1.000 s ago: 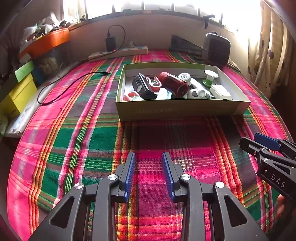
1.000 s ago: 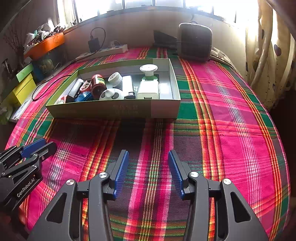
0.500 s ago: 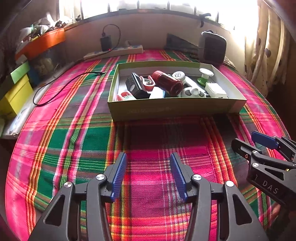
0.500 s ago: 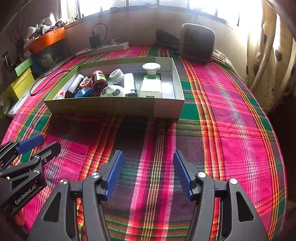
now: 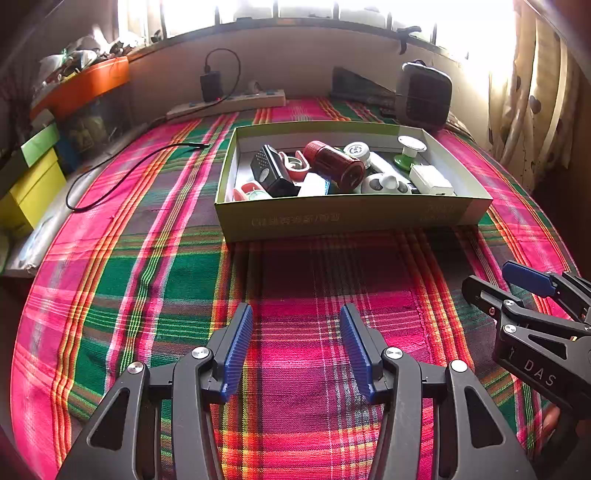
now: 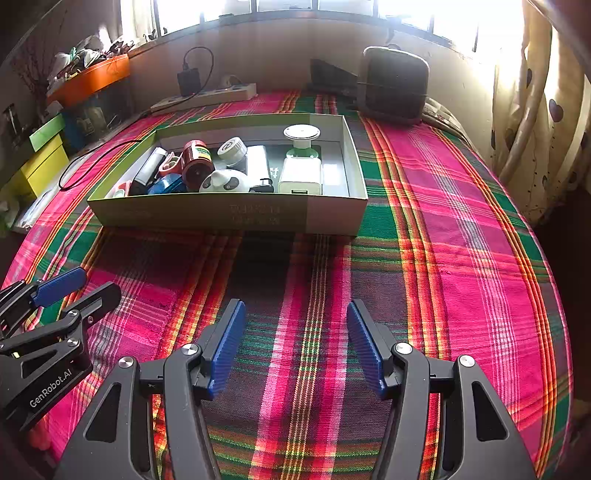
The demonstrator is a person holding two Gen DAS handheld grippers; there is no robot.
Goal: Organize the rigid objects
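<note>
While nothing is held between them, the left claw (image 5: pixel 296 345) and right claw (image 6: pixel 296 345) are spread above the plaid cloth (image 5: pixel 147 266); the rigid objects (image 5: pixel 334 170) are piled inside the green box (image 5: pixel 351 218) ahead.

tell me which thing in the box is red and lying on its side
The dark red cylinder near the middle of the box; it lies tipped over, its open end facing the camera, unlike the white items around it.

Blown-out window (image 5: pixel 332 7) backlight — sharp centre, fisheye bending, dark corners.
</note>
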